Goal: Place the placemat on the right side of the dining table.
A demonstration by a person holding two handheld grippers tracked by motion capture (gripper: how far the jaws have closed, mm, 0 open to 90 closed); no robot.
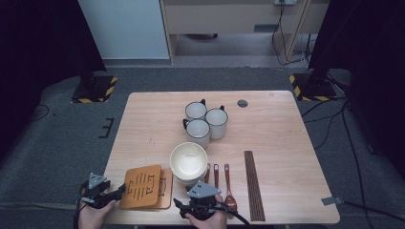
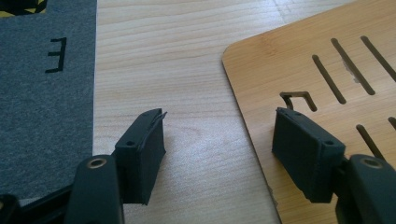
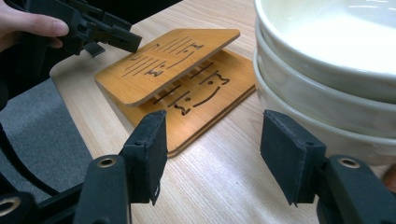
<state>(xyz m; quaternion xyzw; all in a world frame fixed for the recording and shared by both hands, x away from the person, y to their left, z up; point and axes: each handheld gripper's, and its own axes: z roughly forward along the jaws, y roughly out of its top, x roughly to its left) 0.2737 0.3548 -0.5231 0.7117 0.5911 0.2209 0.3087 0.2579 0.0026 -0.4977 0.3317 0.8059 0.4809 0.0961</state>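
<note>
Two slotted wooden trivets lie stacked at the table's near left edge. The top trivet (image 1: 141, 187) (image 3: 163, 65) is tilted, one end raised over the lower trivet (image 1: 165, 188) (image 3: 205, 102). My left gripper (image 1: 120, 190) (image 2: 219, 126) is open at the top trivet's (image 2: 327, 70) left corner, one jaw over bare table, the other above the board, pressing nothing. In the right gripper view, it (image 3: 126, 41) reaches the board's far corner. My right gripper (image 1: 181, 206) (image 3: 212, 126) is open and empty, low between the trivets and a stack of cream bowls (image 1: 189, 160) (image 3: 327, 70).
Three white mugs (image 1: 205, 121) stand in the middle of the wooden table (image 1: 277, 124). Wooden spoons (image 1: 228, 188) and dark chopsticks (image 1: 253, 186) lie to the right of the bowls. Grey carpet (image 2: 42, 116) lies just beyond the table's left edge.
</note>
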